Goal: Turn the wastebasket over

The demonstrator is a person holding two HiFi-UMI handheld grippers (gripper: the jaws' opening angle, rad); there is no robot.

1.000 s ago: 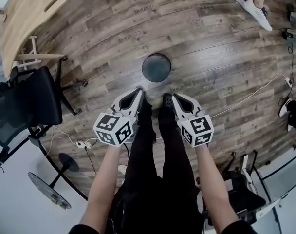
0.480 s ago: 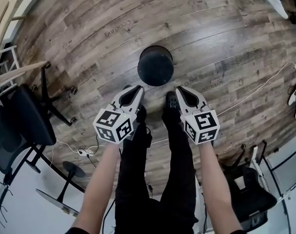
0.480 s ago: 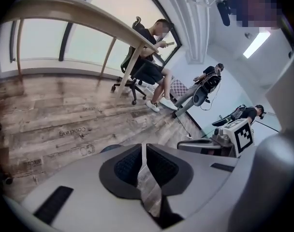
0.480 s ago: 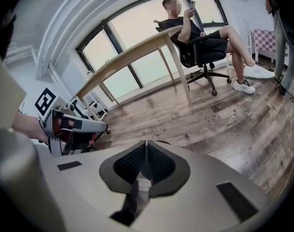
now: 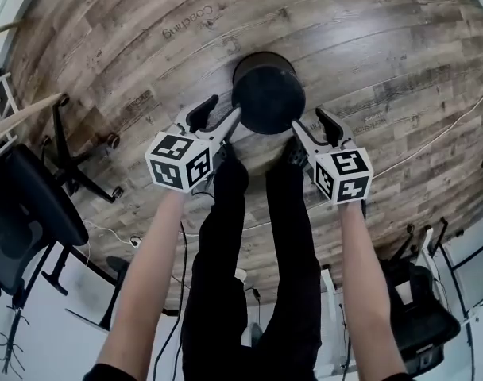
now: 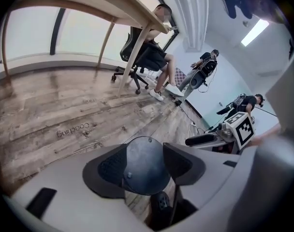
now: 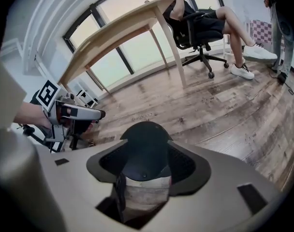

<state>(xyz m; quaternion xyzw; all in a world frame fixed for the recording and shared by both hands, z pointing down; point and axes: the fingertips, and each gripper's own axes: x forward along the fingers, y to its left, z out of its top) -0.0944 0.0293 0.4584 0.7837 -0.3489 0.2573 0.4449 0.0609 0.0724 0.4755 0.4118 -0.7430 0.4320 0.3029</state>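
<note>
Dark grey round wastebasket stands on the wood-plank floor, flanked closely by the left tongs and right tongs; both are part-open, still widening, gripping nothing.

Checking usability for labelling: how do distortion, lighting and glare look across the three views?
Head view: strong fisheye bends the floor planks; the wastebasket reads clearly, evenly lit. Left gripper view: black vignetted corners, washed-out windows, a glaring ceiling light. Right gripper view: same vignette, bright windows behind the table.
</note>
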